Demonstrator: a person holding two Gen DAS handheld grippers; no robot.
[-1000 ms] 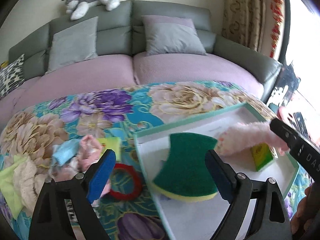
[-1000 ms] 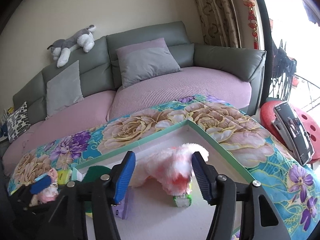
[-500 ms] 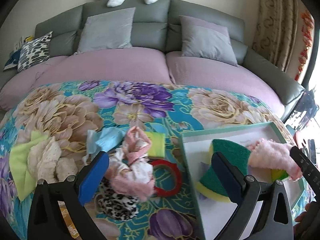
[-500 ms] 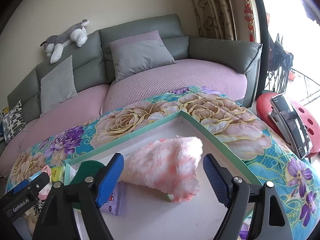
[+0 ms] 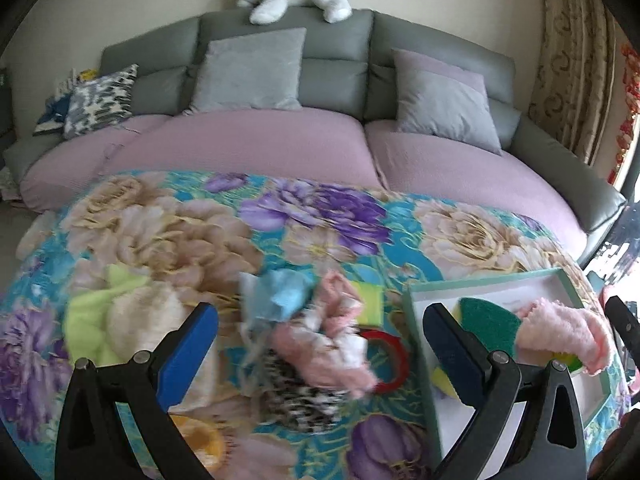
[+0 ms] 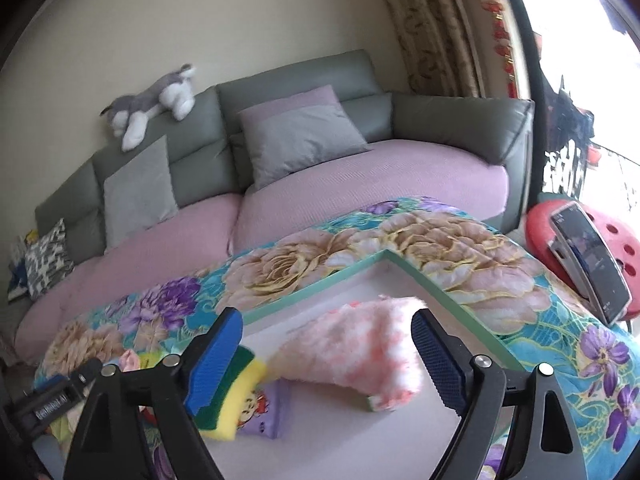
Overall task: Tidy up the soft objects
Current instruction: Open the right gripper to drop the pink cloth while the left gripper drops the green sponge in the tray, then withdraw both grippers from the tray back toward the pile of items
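Right tongs (image 6: 326, 354) straddle pink fluffy cloth (image 6: 356, 354), untouching.

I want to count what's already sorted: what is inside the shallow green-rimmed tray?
Inside the green-rimmed tray: a fluffy pink cloth, a green-and-yellow sponge, a purple cartoon packet. The cloth covers most of a small green-edged item, unidentifiable.

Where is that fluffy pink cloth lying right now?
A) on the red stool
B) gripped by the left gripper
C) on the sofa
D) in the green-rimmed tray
D: the pink cloth lies inside the tray, loose between the open right gripper fingers.
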